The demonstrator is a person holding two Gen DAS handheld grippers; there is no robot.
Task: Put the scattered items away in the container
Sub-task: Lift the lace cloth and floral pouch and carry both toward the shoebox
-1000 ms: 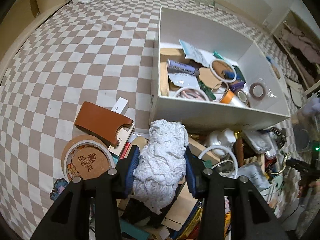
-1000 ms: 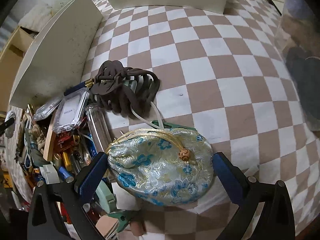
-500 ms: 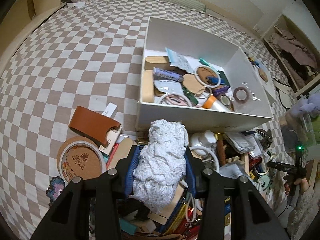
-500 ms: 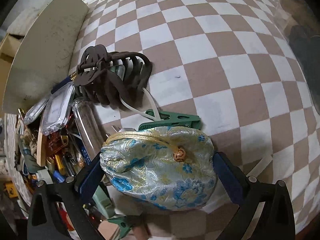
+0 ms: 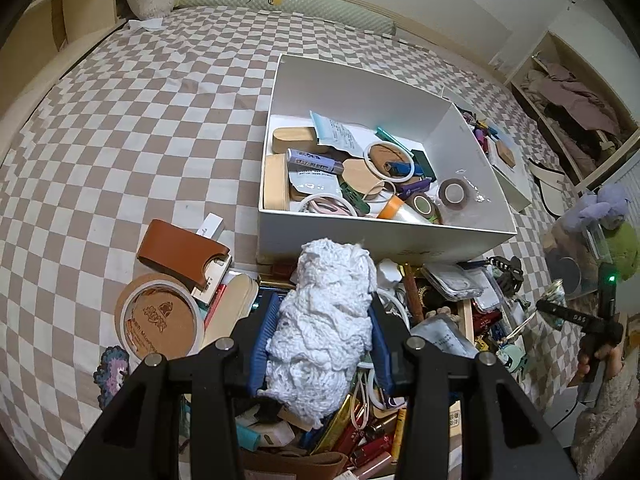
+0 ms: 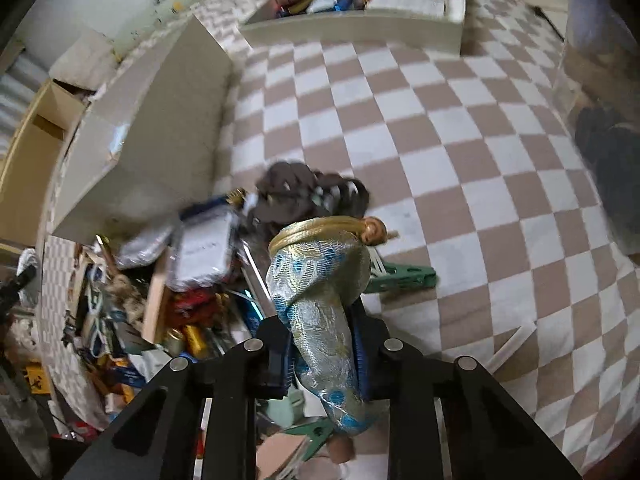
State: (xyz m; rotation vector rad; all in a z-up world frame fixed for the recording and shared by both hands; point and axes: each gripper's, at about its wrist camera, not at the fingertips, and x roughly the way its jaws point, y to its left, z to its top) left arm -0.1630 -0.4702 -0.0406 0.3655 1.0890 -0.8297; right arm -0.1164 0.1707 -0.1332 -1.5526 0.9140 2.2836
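A: What does the left gripper (image 5: 322,330) hold?

B: Its jaws pinch a white, nubbly knitted cloth bundle (image 5: 326,320), raised over the clutter just in front of the white rectangular cardboard box (image 5: 384,236).

A: And the right gripper (image 6: 322,354)?

B: Its jaws squeeze a shiny blue-and-silver brocade pouch (image 6: 320,304) with a gold cord rim, lifted beside the box's outer wall, above a ribbed dark brown hair claw (image 6: 292,196) on the checkered bedcover (image 6: 440,160).
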